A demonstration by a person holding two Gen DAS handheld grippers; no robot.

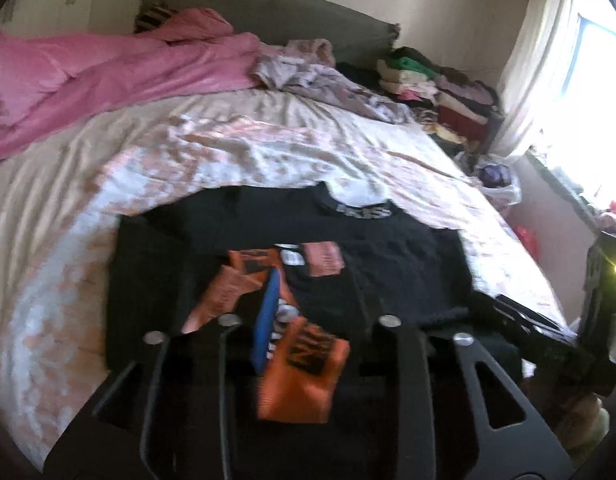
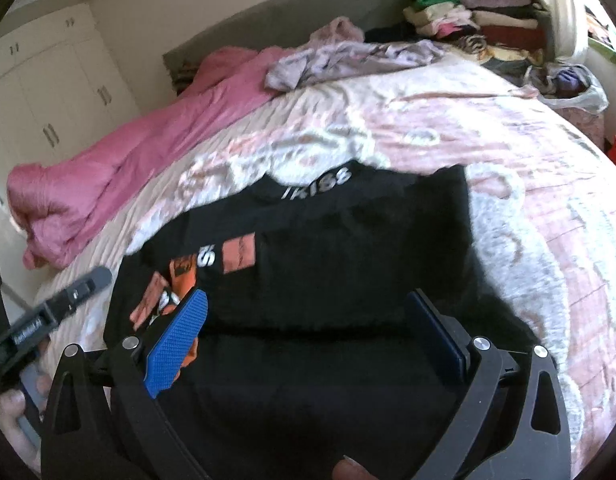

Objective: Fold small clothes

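A: Where's the garment?

B: The black T-shirt (image 2: 348, 248) lies on the bed (image 2: 528, 200), collar at the far end, orange print toward its left side.

A: And the right tool (image 2: 308, 344)?

B: Fingers spread wide above the shirt's near hem, gripping nothing.

A: The left tool (image 1: 304, 344)?

B: Over the orange print; whether it is pinching cloth I cannot tell. A pink duvet (image 1: 88, 80) lies far left.
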